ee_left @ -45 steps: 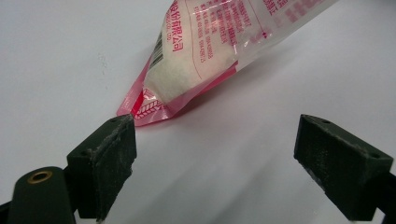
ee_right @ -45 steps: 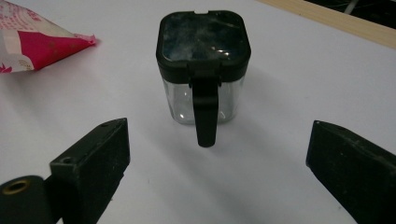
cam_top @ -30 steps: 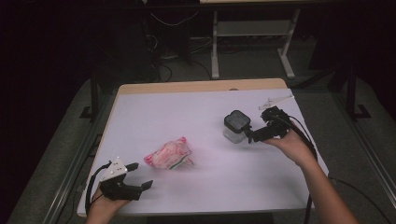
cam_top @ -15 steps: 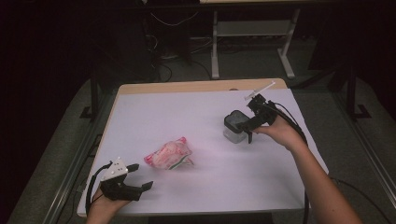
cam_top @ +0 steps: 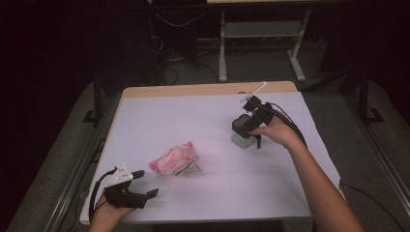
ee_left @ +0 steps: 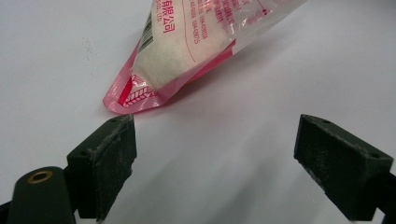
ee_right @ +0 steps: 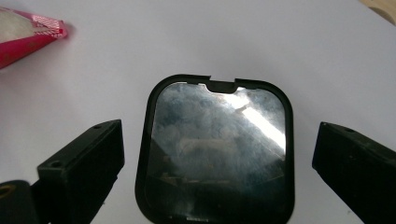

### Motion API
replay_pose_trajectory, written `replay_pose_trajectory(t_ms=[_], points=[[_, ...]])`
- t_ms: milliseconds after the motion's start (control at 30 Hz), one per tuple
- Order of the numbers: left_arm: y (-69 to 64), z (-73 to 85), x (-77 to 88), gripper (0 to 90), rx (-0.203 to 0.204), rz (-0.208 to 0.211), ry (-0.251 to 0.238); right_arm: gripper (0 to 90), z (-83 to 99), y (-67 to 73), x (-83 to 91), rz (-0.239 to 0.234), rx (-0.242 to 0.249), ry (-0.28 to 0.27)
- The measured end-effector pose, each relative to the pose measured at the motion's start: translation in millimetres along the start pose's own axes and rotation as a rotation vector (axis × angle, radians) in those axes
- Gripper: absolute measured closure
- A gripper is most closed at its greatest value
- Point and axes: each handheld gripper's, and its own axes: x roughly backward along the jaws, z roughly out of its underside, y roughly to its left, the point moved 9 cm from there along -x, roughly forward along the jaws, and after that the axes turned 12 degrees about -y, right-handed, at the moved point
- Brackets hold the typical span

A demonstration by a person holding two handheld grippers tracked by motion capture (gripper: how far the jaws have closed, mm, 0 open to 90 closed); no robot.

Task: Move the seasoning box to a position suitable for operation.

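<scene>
A: Nearest us, the left gripper [cam_top: 140, 186] sat low at the table's front corner, jaws spread wide, nothing between them; the pink-edged clear plastic pouch of white filling [cam_top: 175, 160] lay just beyond its tips.

B: Farther off, the right gripper [cam_top: 247, 129] hung over the clear square container with its black-rimmed lid [cam_top: 243, 130]; jaws parted, flanking that lid [ee_right: 217, 149] without touching.

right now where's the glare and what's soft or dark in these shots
Right gripper view: glare streaks across the container lid, which mirrors the room. Left gripper view: the pink bag throws a pink-tinted shadow on the white table. High view: the table is lit, the surroundings fall to near black, the image soft overall.
</scene>
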Motion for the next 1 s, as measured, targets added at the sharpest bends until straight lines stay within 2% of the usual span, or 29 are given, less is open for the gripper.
replay_pose_trajectory(t_ms=[233,367,433,533,700,1000], points=[[-0.1,-0.1,0.4,12.6,0.003,0.001,-0.002,1.9,3.6,1.3,-12.8,-0.004,-0.001,0.049],[-0.4,-0.1,0.0,12.5,0.001,0.003,-0.001,2.2,9.3,2.4,-21.6,-0.018,0.011,0.101],[-0.2,0.4,0.3,12.6,-0.001,0.004,0.004,4.9,10.4,2.1,-23.9,-0.019,0.013,0.113],[0.0,0.2,0.3,12.5,-0.002,0.004,0.002,5.7,11.2,2.2,-25.7,-0.02,0.018,0.118],[-0.1,0.5,0.2,12.5,0.003,0.004,0.005,13.0,13.2,1.0,-27.2,-0.01,0.034,0.137],[-0.2,0.6,0.0,12.6,0.004,0.006,0.005,14.4,13.3,0.8,-26.3,-0.017,0.036,0.145]])
